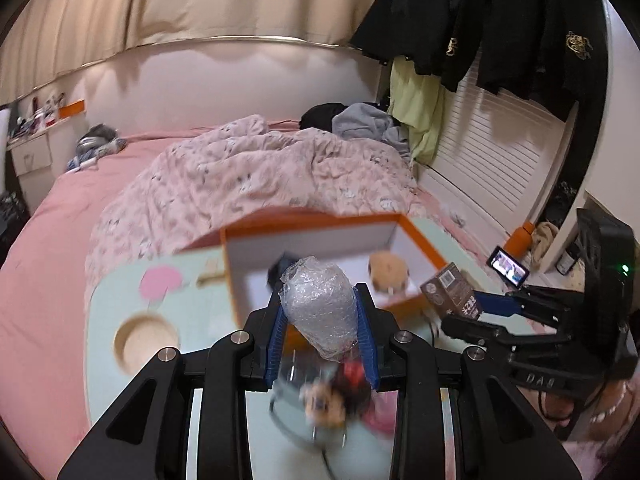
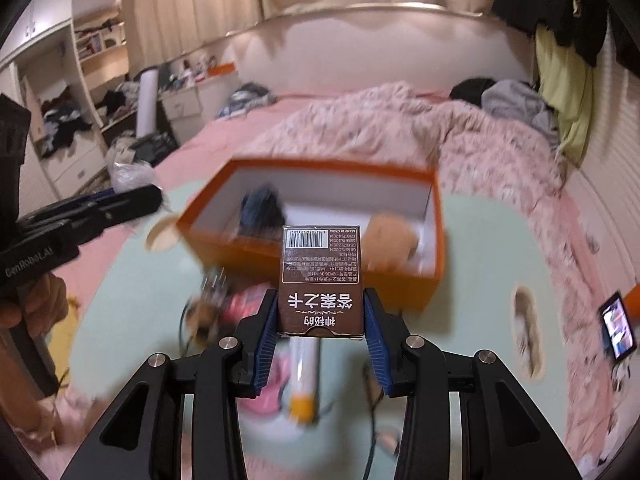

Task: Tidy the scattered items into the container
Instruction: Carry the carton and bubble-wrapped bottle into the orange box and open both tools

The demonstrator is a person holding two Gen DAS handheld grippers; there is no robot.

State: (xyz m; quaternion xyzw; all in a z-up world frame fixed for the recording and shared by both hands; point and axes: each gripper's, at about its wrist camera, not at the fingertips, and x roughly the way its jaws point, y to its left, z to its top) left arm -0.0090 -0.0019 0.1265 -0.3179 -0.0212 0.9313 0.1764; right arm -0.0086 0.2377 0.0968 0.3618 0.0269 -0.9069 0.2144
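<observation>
My left gripper point(image 1: 320, 316) is shut on a bubble-wrapped bundle point(image 1: 318, 304), held above the pale green tray table point(image 1: 108, 300) just in front of the orange box point(image 1: 332, 222). My right gripper point(image 2: 321, 312) is shut on a small brown carton point(image 2: 321, 276) with a barcode, also lifted before the orange box point(image 2: 408, 286). That carton point(image 1: 452, 292) and the right gripper point(image 1: 484, 312) show at the right of the left wrist view. Inside the box lie a dark blue item point(image 2: 260, 210) and a tan plush point(image 2: 390, 236). A small doll point(image 1: 332, 396) and a white tube point(image 2: 303, 372) lie on the table.
The table rests on a bed with a pink sheet point(image 1: 48, 248) and a crumpled floral duvet point(image 1: 248, 172). A phone point(image 2: 618, 326) with a lit screen stands at the right. A round cup recess point(image 1: 146, 342) sits at the table's left. Dark jackets point(image 1: 532, 32) hang at the right.
</observation>
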